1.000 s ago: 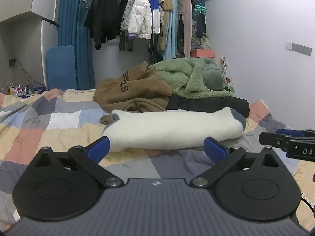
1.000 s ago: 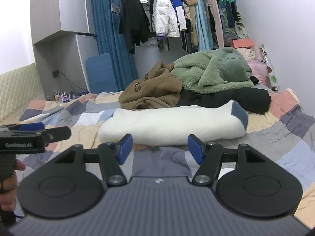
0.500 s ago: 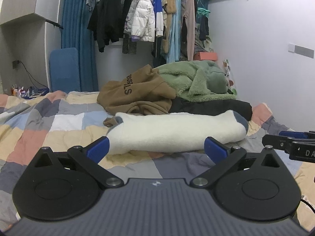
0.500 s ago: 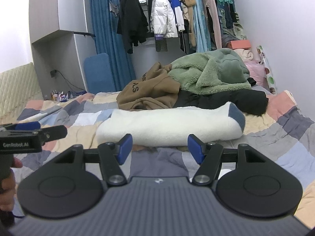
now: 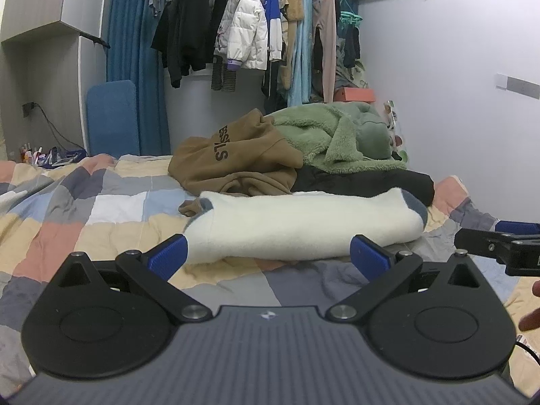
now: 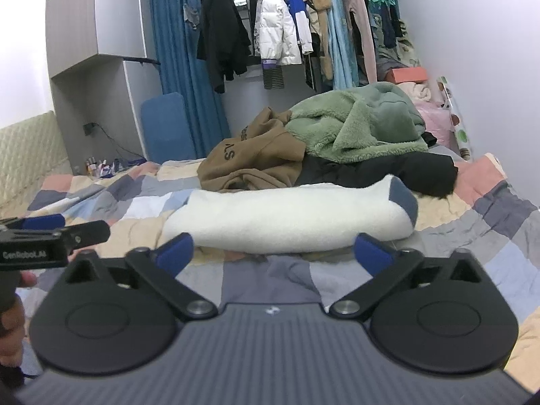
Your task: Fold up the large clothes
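Observation:
A folded white fleece garment [image 5: 303, 226] with grey cuffs lies across the patchwork quilt [image 5: 111, 209], just beyond both grippers. Behind it sit a brown hoodie [image 5: 233, 158], a green fleece [image 5: 337, 135] and a black garment [image 5: 364, 182] in a heap. My left gripper [image 5: 268, 256] is open, nothing between its blue pads. My right gripper [image 6: 273, 251] has its jaws opening wide, also with nothing between them; the white garment [image 6: 287, 216] lies past its fingertips. Each gripper shows at the other view's edge: the right gripper [image 5: 499, 243], the left gripper [image 6: 50, 236].
Clothes hang on a rail [image 5: 256, 27] at the back beside a blue curtain [image 5: 135, 67]. A blue board [image 5: 113, 118] leans by the wall. A white wall [image 5: 455, 84] runs along the right. A hand [image 6: 13, 303] shows at the left edge.
The right gripper's jaws have spread much wider than before. Both views tilted down slightly, so the room sits higher in frame. The clothes have not moved.

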Motion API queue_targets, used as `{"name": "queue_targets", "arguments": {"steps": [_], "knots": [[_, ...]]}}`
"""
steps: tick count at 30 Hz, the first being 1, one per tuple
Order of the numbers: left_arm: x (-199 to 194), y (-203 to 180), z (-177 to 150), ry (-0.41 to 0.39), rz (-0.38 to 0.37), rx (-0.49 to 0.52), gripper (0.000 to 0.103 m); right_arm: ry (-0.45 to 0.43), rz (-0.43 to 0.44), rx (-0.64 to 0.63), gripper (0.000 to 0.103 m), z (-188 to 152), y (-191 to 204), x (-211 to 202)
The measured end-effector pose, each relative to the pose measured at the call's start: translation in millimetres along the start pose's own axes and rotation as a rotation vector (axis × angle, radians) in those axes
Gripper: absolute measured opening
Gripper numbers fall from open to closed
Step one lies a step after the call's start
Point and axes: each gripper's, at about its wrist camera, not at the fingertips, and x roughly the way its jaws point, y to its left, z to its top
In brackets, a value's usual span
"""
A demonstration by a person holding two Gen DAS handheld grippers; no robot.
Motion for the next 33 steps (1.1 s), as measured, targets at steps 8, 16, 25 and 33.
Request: {"name": "queue_targets", "arguments": {"steps": [8, 16, 25, 33], "knots": [[-0.8, 1.0, 0.5, -0.002, 0.003, -0.004, 0.103, 0.015, -0.023, 0.017, 0.103, 0.1, -2.8, 1.2], [-3.8, -0.9, 0.6, -0.005, 0.005, -0.006, 0.103, 0.013, -0.028, 0.000, 0.103, -0.5, -0.5, 1.0], [-6.2, -0.2, 0.5, -0.006, 0.000, -0.011, 0.103, 0.014, -0.037, -0.001, 0.103, -0.4, -2.2, 1.8], [-8.0, 1.7, 2.4, -0.010, 0.006, -0.018, 0.103, 0.014, -0.034, -0.003, 0.103, -1.3, -2.0, 1.7]]}}
